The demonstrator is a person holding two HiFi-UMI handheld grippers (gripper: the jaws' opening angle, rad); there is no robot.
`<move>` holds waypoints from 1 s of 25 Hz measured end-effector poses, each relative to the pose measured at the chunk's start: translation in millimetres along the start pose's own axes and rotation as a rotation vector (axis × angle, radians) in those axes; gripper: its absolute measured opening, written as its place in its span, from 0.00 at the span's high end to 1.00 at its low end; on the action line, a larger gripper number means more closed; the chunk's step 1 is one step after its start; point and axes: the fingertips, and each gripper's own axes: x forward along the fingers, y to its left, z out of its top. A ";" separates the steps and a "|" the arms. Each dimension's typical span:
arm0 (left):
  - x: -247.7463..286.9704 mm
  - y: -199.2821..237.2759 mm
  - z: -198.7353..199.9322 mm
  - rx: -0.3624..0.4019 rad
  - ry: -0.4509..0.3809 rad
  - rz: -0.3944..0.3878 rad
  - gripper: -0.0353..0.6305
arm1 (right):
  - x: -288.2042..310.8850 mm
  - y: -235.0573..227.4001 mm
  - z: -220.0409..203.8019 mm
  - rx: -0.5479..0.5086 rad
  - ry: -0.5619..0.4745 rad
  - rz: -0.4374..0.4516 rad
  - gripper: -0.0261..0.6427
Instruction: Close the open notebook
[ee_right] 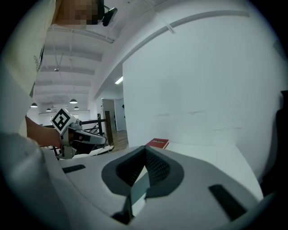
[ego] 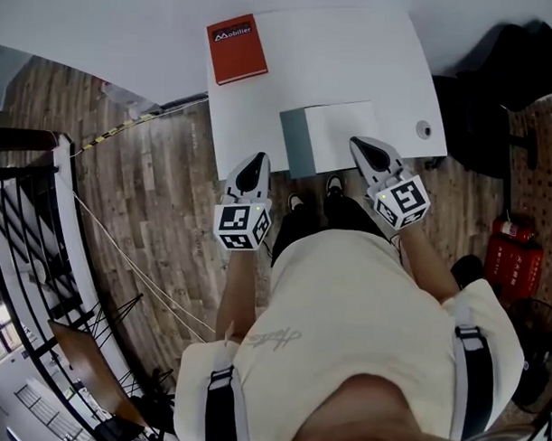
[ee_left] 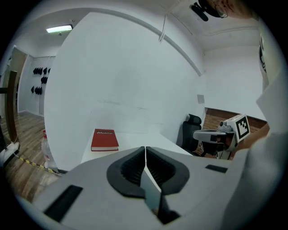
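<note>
A white table (ego: 354, 55) is seen in the upper middle of the head view, and the notebook (ego: 338, 136) is laid on it at its near edge, close to the centre of the frame. A grey-green strip is shown on the notebook's left side and a white surface on its right; whether it lies open or shut cannot be told surely. A red book (ego: 237, 48) is placed at the far left corner of the table, well apart from the notebook.

The left gripper (ego: 258, 160) is held at the table's near edge, just beside the notebook's lower left corner. Its jaws are pressed together and nothing is seen between them. The right gripper (ego: 358, 142) is held over the lower right part of the notebook; contact cannot be judged. Its jaws are also brought together at the tips, with nothing caught.

A black chair (ego: 512, 61) is seen at the upper right.
</note>
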 end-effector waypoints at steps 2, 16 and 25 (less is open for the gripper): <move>1.3 0.3 -11.2 -0.011 0.038 -0.014 0.91 | -2.8 3.4 -4.0 -0.002 0.004 -0.006 0.95; 11.1 8.5 -74.7 -0.326 0.201 0.005 0.79 | 3.6 -2.3 -6.9 -0.007 0.001 0.061 0.95; 14.0 14.0 -145.0 -0.407 0.338 0.014 0.79 | 0.1 -12.6 -24.9 0.026 0.018 0.042 0.95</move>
